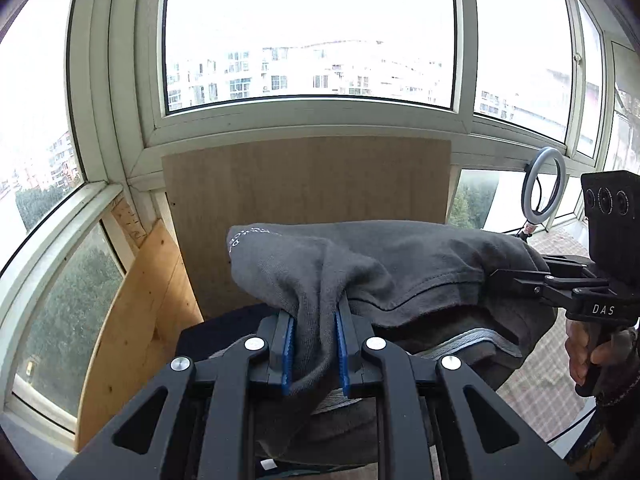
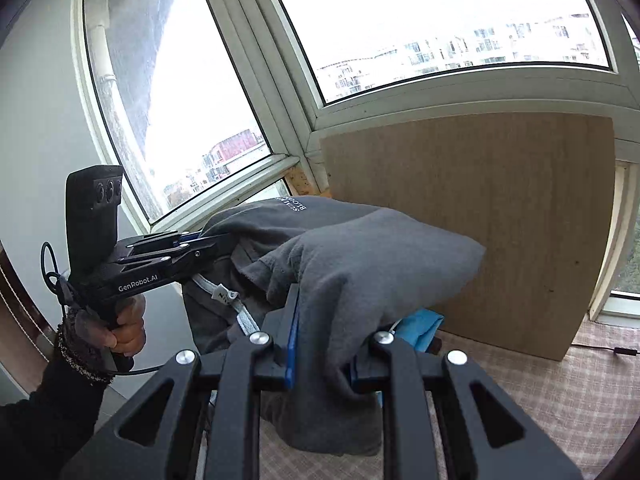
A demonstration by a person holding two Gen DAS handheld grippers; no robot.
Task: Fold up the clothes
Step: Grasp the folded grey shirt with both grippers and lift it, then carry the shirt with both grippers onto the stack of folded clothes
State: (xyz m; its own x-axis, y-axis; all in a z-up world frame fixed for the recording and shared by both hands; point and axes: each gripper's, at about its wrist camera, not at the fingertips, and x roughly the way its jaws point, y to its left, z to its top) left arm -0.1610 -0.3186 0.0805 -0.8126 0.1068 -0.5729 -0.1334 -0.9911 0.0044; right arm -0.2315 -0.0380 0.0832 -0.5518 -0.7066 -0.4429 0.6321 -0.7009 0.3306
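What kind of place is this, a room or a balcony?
Probably a glazed high-rise balcony: windows wrap the corner, apartment blocks stand far below, and a tiled floor lies underneath. Both grippers hold a grey garment here.

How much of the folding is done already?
Not much yet. The gray shirt is already picked up: the left gripper and the right gripper each pinch a bunch of it and hold it in the air in front of the wooden board. It hangs bunched and wrinkly, with no neat fold showing. Spreading it flat and folding are left.
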